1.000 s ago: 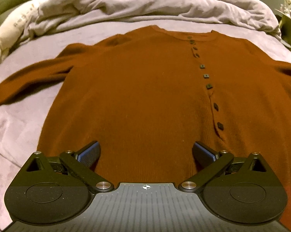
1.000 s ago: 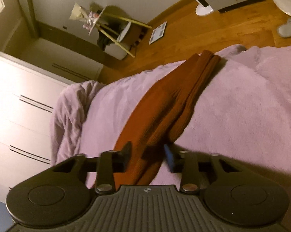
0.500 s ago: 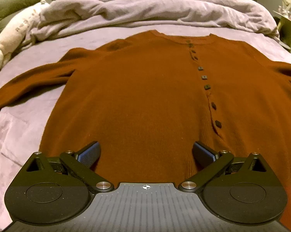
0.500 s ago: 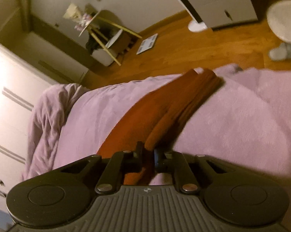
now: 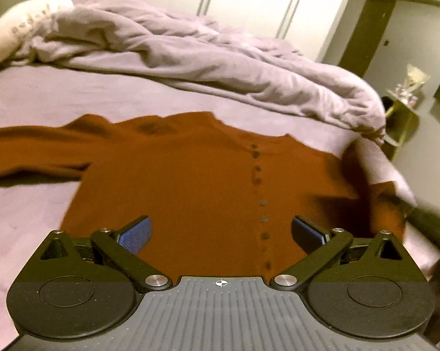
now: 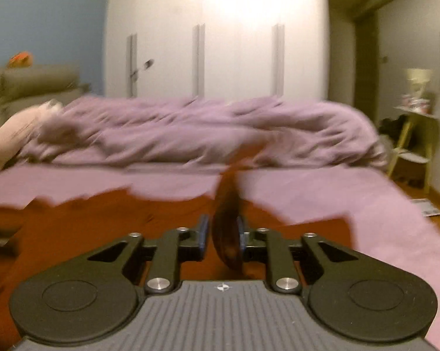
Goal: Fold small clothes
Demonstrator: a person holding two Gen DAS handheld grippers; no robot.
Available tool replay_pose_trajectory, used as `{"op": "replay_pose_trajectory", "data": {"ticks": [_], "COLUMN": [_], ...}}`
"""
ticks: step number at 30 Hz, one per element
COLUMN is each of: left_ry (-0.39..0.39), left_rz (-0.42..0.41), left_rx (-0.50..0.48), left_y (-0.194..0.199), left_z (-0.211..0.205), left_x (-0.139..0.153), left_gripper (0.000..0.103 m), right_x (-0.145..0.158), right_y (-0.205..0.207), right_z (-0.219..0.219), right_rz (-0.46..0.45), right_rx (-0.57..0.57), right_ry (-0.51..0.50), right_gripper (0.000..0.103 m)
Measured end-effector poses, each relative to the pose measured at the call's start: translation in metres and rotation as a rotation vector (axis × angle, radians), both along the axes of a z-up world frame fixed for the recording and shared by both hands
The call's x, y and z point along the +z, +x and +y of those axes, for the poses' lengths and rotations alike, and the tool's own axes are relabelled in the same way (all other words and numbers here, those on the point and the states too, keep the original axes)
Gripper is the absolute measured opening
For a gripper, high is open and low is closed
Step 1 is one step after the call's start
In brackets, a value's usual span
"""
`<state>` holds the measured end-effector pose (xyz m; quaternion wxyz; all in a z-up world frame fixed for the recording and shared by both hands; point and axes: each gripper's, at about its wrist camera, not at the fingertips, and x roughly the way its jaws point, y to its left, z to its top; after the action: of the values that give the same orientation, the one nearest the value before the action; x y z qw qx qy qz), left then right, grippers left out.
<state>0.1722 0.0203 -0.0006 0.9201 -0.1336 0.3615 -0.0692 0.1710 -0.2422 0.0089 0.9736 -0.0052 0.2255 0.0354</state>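
Rust-brown cardigan (image 5: 190, 193) lies flat, buttons up, on the lilac bed sheet (image 5: 29, 210), its one sleeve stretched out to the view's left. Its other sleeve (image 6: 227, 234) is bunched between the right gripper (image 6: 221, 235) pads, clamped & lifted over the cardigan's body; jaws just eased apart a bit. Left gripper (image 5: 220, 231) hovers above cardigan's hem, jaws wide apart, nothing in them. Crumpled duvet (image 5: 190, 55) beyond cardigan's collar

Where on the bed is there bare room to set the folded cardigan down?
Bare sheet lies left of the cardigan, below its outstretched sleeve. A second strip runs between the collar and the bunched duvet. The right edge is crowded: the right gripper holds the other sleeve there.
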Motion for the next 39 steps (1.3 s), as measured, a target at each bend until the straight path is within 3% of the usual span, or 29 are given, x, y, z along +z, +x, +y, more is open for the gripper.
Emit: {"op": "replay_pose_trajectory", "data": {"ticks": [4, 9, 13, 16, 17, 18, 19, 22, 23, 26, 28, 30, 35, 39], "left_ry": [-0.065, -0.149, -0.224, -0.183, -0.177, -0.187, -0.200, -0.203, -0.192, -0.163, -0.232, -0.276, -0.260, -0.141], "left_rz": [0.016, 0.075, 0.143, 0.172, 0.177, 0.182, 0.200, 0.215, 0.207, 0.199, 0.202, 0.153, 0.006, -0.044], "left_rx": [-0.072, -0.104, -0.092, -0.128, -0.137, -0.150, -0.156, -0.156, -0.159, -0.141, -0.126, -0.126, -0.093, 0.005], "left_y": [0.023, 0.078, 0.123, 0.146, 0.151, 0.155, 0.159, 0.164, 0.164, 0.164, 0.163, 0.161, 0.152, 0.149], "left_z": [-0.007, -0.024, -0.036, -0.050, -0.054, -0.056, -0.058, -0.061, -0.062, -0.057, -0.044, -0.033, 0.003, 0.045], "left_x": [-0.005, -0.030, -0.053, -0.064, -0.068, -0.071, -0.075, -0.079, -0.078, -0.076, -0.071, -0.057, -0.012, -0.002], "left_gripper": [0.103, 0.102, 0.099, 0.098, 0.093, 0.078, 0.071, 0.065, 0.054, 0.009, 0.008, 0.008, 0.008, 0.008], "right_x": [-0.032, -0.053, -0.064, -0.071, -0.072, -0.074, -0.075, -0.078, -0.078, -0.076, -0.074, -0.074, -0.073, -0.076], "right_y": [-0.004, -0.012, -0.013, -0.018, -0.015, -0.015, -0.017, -0.014, -0.012, -0.008, -0.007, -0.008, -0.005, 0.012], "right_z": [0.009, 0.005, -0.006, -0.015, -0.017, -0.019, -0.019, -0.018, -0.017, -0.015, -0.014, -0.011, -0.003, 0.005], "right_rz": [0.103, 0.127, 0.151, 0.156, 0.161, 0.164, 0.165, 0.166, 0.166, 0.160, 0.150, 0.140, 0.126, 0.161], "right_rx": [-0.089, -0.136, -0.143, -0.153, -0.156, -0.157, -0.157, -0.154, -0.151, -0.153, -0.160, -0.160, -0.164, -0.169], "right_ry": [-0.036, -0.214, -0.247, -0.249, -0.240, -0.230, -0.226, -0.234, -0.236, -0.247, -0.256, -0.276, -0.358, -0.435], "right_gripper": [0.028, 0.029, 0.032, 0.034, 0.036, 0.037, 0.037, 0.038, 0.038, 0.039, 0.040, 0.046, 0.055, 0.057]}}
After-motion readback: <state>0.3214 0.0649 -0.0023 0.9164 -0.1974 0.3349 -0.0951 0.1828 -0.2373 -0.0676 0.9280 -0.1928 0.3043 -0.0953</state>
